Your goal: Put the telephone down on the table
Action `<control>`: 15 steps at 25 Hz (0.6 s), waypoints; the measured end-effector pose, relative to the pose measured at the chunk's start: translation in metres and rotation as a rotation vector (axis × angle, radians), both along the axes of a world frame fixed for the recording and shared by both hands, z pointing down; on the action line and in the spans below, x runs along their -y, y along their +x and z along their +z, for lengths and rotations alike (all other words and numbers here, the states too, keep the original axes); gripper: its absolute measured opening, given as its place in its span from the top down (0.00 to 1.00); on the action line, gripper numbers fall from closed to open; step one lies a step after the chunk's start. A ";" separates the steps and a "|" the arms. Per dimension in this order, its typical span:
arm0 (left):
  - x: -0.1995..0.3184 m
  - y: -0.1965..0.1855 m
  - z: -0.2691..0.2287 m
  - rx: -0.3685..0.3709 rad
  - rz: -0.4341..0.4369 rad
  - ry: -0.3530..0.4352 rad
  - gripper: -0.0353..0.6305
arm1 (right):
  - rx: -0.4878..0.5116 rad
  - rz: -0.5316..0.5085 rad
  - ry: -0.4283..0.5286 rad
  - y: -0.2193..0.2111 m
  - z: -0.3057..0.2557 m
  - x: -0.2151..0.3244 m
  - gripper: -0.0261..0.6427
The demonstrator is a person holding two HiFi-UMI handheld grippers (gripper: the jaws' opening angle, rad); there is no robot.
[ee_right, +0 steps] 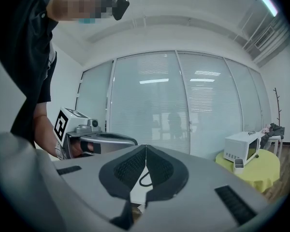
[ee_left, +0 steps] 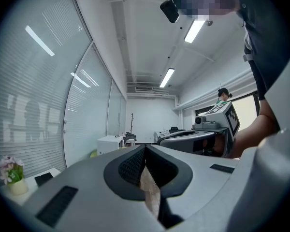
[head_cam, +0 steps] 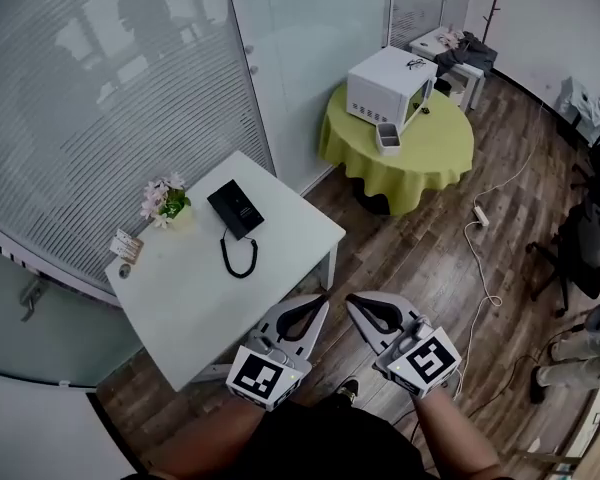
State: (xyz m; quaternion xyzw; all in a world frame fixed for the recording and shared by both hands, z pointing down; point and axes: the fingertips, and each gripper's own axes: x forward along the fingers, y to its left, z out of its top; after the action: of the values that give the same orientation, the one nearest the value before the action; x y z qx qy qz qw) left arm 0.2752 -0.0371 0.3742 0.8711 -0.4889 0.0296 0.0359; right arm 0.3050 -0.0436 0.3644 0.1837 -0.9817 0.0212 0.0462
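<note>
A black telephone (head_cam: 235, 209) lies flat on the white table (head_cam: 195, 288), its coiled cord (head_cam: 239, 256) looping toward me. Both grippers hang near the table's front right edge, apart from the phone. My left gripper (head_cam: 322, 302) is shut with nothing between its jaws; its tips (ee_left: 145, 148) meet in the left gripper view. My right gripper (head_cam: 352, 302) is also shut and empty, its tips (ee_right: 146, 148) touching in the right gripper view, where the cord (ee_right: 145, 179) shows through the gap below them. The phone's corner (ee_left: 43, 178) peeks at lower left in the left gripper view.
A small pot of flowers (head_cam: 166, 201) and a card (head_cam: 126, 245) stand at the table's far left by the glass wall. A round table with a yellow-green cloth (head_cam: 420, 148) carries a white microwave (head_cam: 390, 85). A power cable (head_cam: 485, 258) trails over the wooden floor. Chairs (head_cam: 580, 248) stand at the right.
</note>
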 end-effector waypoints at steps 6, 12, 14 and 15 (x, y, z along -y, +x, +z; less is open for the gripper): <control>0.012 0.008 -0.002 0.019 -0.086 0.002 0.94 | 0.010 -0.074 0.000 0.011 0.000 0.015 0.93; 0.024 0.004 -0.002 -0.004 -0.169 -0.001 0.94 | 0.009 -0.150 -0.009 0.005 0.001 0.024 0.93; 0.025 -0.001 0.004 0.014 -0.176 -0.014 0.94 | 0.007 -0.165 -0.011 -0.001 0.003 0.029 0.93; 0.027 -0.004 0.006 0.018 -0.181 -0.015 0.94 | 0.006 -0.173 -0.013 -0.004 0.005 0.032 0.93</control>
State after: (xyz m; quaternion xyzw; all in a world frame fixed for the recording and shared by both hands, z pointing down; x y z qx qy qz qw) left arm 0.2708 -0.0641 0.3801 0.8228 -0.5656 0.0380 0.0405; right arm 0.3012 -0.0752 0.3691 0.0977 -0.9939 0.0242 0.0461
